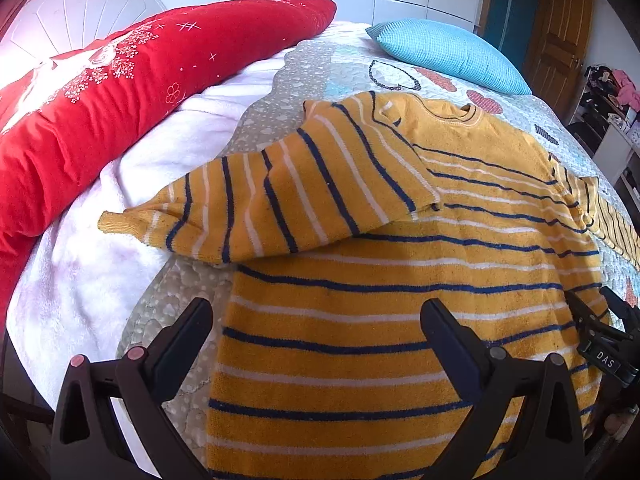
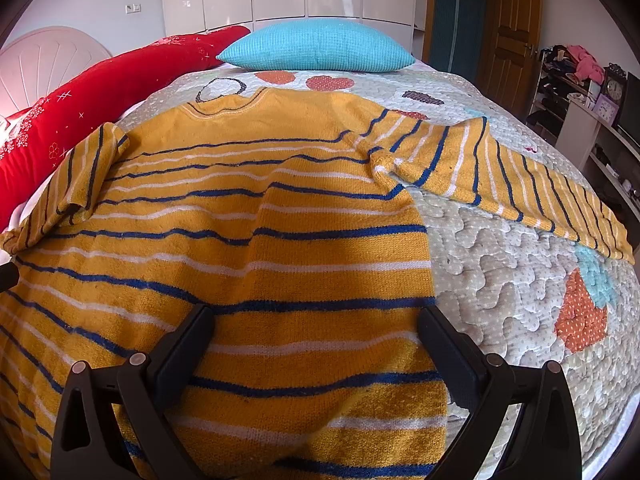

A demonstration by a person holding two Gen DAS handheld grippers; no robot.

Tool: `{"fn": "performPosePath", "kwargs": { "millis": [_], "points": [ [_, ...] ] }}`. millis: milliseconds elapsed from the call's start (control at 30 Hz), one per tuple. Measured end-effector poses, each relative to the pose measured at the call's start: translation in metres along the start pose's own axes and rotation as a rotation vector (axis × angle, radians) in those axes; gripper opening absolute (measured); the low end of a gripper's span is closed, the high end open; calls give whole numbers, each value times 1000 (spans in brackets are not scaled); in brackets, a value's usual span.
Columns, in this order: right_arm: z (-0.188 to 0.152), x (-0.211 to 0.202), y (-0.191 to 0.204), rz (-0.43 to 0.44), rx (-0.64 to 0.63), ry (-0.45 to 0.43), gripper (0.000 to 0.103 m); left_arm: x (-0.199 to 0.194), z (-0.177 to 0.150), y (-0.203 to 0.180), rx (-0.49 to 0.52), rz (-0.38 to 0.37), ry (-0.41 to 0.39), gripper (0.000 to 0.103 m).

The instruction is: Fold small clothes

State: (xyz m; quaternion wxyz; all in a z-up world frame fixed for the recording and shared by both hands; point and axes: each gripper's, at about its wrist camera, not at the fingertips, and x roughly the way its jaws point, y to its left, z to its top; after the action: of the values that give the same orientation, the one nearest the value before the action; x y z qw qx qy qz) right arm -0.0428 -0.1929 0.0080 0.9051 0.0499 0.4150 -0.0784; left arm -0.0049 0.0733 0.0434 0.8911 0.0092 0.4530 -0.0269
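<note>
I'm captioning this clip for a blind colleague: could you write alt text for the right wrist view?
A yellow sweater with blue and white stripes lies flat on a quilted bedspread, its right sleeve stretched out sideways. The open right gripper hovers over its lower right edge. Behind lie a turquoise pillow and red bedding.

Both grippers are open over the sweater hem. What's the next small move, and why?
Probably close the right gripper on the sweater edge beneath it. Both grippers are open and hold nothing, and the left gripper sits over the opposite side. The right sleeve lies spread on the quilt, unfolded.
</note>
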Motion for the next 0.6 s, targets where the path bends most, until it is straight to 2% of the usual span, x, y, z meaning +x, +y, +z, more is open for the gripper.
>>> {"fn": "performPosePath", "kwargs": {
  "millis": [333, 600],
  "points": [
    [0, 0, 0, 1, 0, -2, 103, 1, -8, -23, 34, -20, 18, 103],
    [-1, 0, 1, 0, -1, -2, 103, 4, -7, -20, 30, -23, 32, 103]
  ]
}}
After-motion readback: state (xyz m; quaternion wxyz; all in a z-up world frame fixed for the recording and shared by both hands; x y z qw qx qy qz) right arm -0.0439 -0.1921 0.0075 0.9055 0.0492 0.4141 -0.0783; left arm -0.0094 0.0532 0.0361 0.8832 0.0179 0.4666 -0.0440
